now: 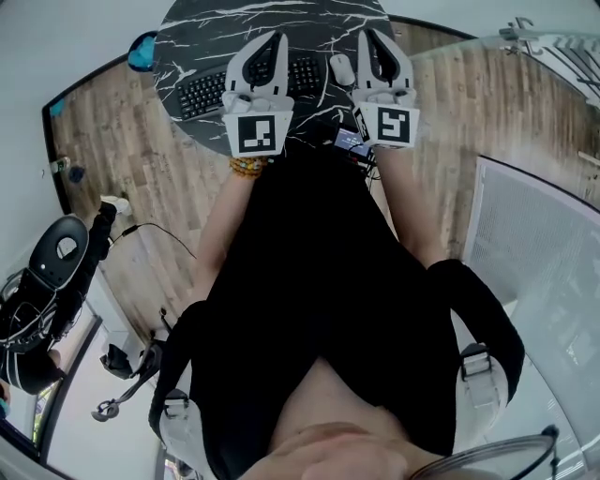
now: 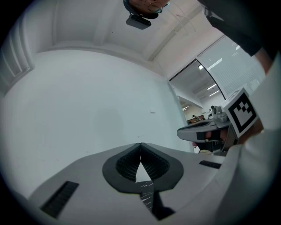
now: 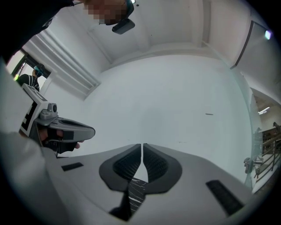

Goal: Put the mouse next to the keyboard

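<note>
White mouse (image 1: 342, 68) | just left of right tool (image 1: 370, 42) | seemingly untouched

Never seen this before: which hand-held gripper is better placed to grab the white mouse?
Right, likely: the right hand-held gripper is beside the mouse; the left hand-held gripper is over the keyboard.

The far half of the round marble table (image 1: 216, 23) lies bare, with open passage beyond the tips of both grippers and only a plain white wall (image 2: 88, 96) further on. The keyboard (image 1: 202, 94) fills the left side, with the left gripper (image 1: 277, 37) above its right end. The mouse (image 1: 342, 68) sits in the narrow gap between that and the right gripper (image 1: 367, 35). A small dark device (image 1: 349, 141) crowds the near edge, and a blue object (image 1: 142, 52) sits by the left rim.
</note>
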Motion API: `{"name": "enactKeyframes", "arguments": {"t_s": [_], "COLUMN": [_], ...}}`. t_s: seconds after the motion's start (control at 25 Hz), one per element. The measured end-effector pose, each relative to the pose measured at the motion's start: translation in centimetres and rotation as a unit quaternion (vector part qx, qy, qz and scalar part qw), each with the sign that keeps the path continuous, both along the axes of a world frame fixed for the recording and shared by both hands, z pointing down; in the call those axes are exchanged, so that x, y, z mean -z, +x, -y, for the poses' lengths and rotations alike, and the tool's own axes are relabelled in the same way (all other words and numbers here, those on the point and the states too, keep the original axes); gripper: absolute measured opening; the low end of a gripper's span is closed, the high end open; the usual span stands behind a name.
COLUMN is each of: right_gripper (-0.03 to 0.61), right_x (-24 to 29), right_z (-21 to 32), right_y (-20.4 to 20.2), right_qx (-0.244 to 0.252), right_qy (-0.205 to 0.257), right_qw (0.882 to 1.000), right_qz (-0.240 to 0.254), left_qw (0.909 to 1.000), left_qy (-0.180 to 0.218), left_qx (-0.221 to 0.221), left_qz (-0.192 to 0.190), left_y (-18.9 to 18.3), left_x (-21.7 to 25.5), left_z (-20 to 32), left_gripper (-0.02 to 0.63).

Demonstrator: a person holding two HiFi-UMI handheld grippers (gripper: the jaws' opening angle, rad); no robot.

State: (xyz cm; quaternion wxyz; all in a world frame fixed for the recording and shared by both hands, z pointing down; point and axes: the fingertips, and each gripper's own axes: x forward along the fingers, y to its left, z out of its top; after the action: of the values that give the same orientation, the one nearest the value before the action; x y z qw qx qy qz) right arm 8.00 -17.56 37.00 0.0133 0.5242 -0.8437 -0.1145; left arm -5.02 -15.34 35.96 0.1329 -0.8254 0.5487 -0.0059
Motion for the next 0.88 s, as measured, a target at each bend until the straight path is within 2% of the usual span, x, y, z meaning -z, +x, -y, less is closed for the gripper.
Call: {"name": "enactKeyframes", "arguments": {"t_s": [0.24, 0.4, 0.52, 0.68, 0.88], "right_gripper": [0.037, 0.037, 0.037, 0.037, 0.037], "right_x": [-1.7, -3.0, -3.7, -3.6, -3.7], "right_z": [-1.4, -1.8, -2.2, -2.4, -2.3], "right_y": [-0.9, -2.3, -3.1, -2.9, -2.2], "right_qx": [-0.009, 0.011, 0.027, 0.023, 0.018], "right_qy": [-0.015, -0.033, -0.040, -0.039, -0.038], "right_qw": [1.000, 0.999, 0.999, 0.999, 0.999], "right_qz": [0.012, 0.015, 0.006, 0.005, -0.001], "left_qw": [0.9999, 0.9996, 0.9991, 0.9986, 0.9987], "left_qy": [-0.007, -0.008, -0.002, 0.001, 0.006], "left_qx": [0.014, 0.026, 0.040, 0.050, 0.041], "left_qz": [0.002, 0.001, 0.015, 0.021, 0.028], "left_y": [-0.9, -1.5, -1.9, -2.3, -1.8], "left_x": [-1.1, -1.4, -1.3, -1.2, -1.3], "left_z": [-0.9, -1.1, -1.5, -1.7, -1.7], "left_gripper": [0.013, 0.014, 0.013, 0.013, 0.014]}}
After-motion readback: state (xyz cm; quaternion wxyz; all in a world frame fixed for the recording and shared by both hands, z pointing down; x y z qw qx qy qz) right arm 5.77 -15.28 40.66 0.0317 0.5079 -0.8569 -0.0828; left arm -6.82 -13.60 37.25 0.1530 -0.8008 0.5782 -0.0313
